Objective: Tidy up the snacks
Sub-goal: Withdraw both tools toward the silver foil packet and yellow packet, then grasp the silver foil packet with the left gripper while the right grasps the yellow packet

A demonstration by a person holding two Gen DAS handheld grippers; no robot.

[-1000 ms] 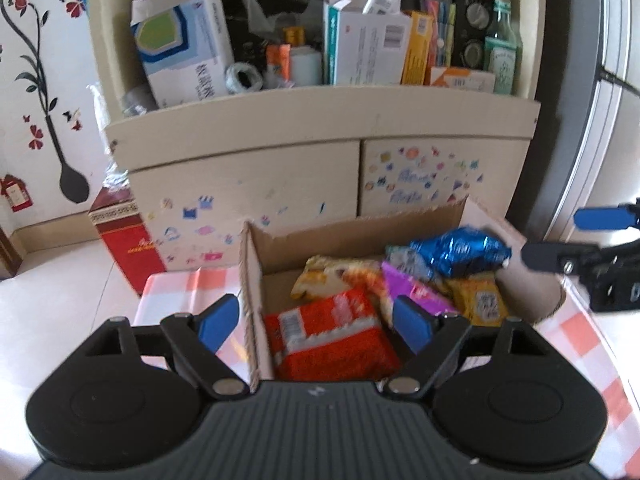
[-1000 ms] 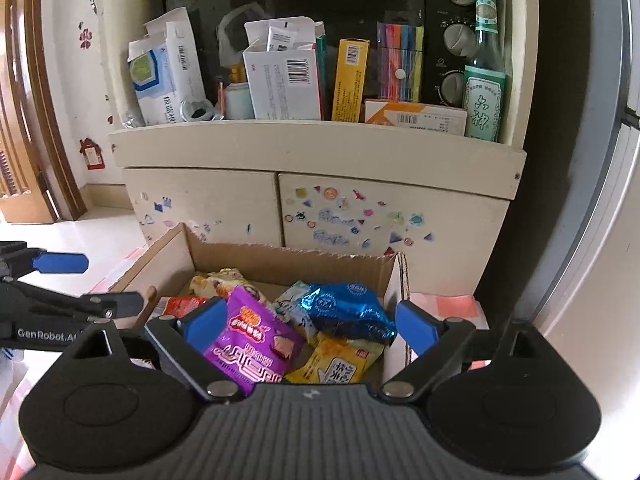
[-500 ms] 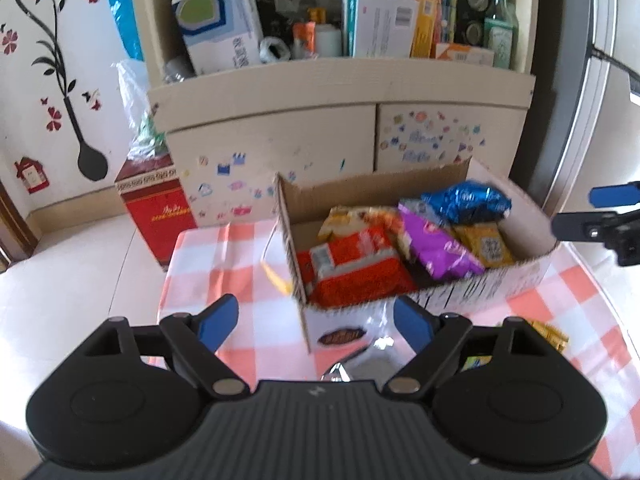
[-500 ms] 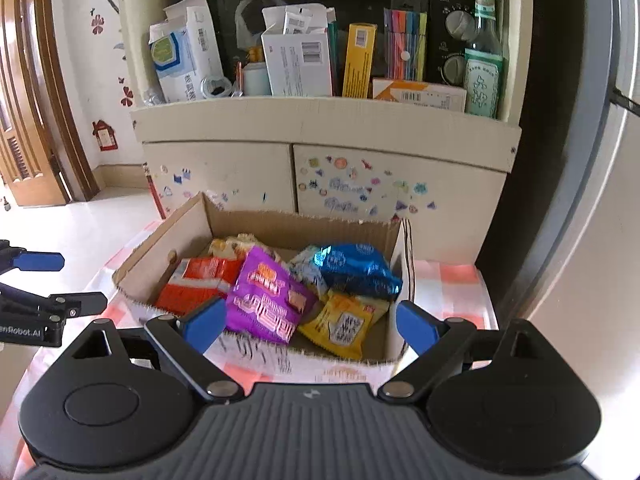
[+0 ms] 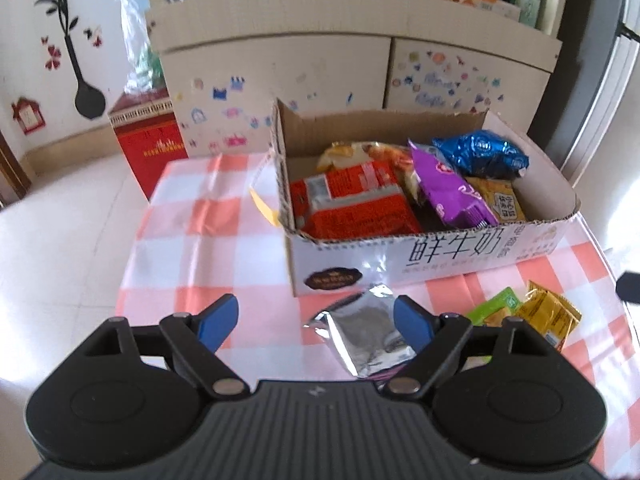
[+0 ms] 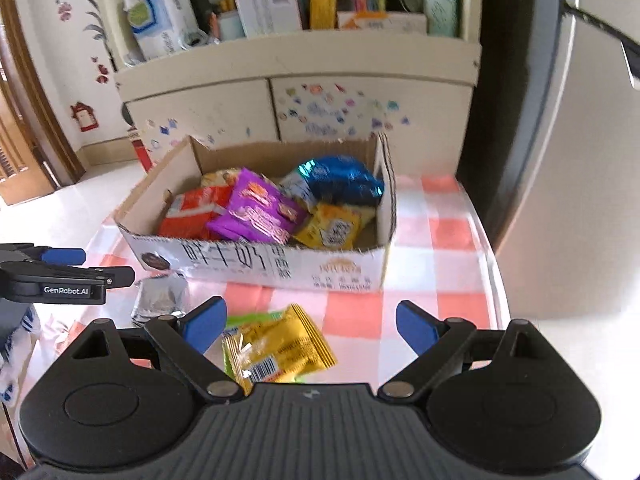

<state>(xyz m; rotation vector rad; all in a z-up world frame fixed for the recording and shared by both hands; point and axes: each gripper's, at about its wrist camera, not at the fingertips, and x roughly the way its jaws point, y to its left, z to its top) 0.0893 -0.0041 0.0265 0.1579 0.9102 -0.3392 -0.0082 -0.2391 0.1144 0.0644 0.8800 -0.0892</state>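
A cardboard box (image 5: 440, 256) (image 6: 280, 268) on the checked tablecloth holds several snack packs: red (image 5: 352, 204), purple (image 5: 448, 192), blue (image 5: 480, 154) and yellow (image 5: 500, 200). A silver pack (image 5: 364, 332) (image 6: 160, 300) lies in front of the box, between the open fingers of my left gripper (image 5: 316, 322). A yellow pack (image 6: 280, 348) (image 5: 548, 316) on a green pack (image 5: 496, 306) lies between the open fingers of my right gripper (image 6: 312, 324). Both grippers are empty, held above the table.
A cream cabinet (image 5: 360, 60) with a cluttered shelf stands behind the table. A red box (image 5: 148, 136) sits on the floor at the left. The tablecloth (image 5: 200, 240) ends at the left and right edges. A dark refrigerator side (image 6: 512, 100) stands at the right.
Both grippers have pulled back and up from over the box toward the table's near side. The loose silver, yellow and green packs in front of the box have come into view.
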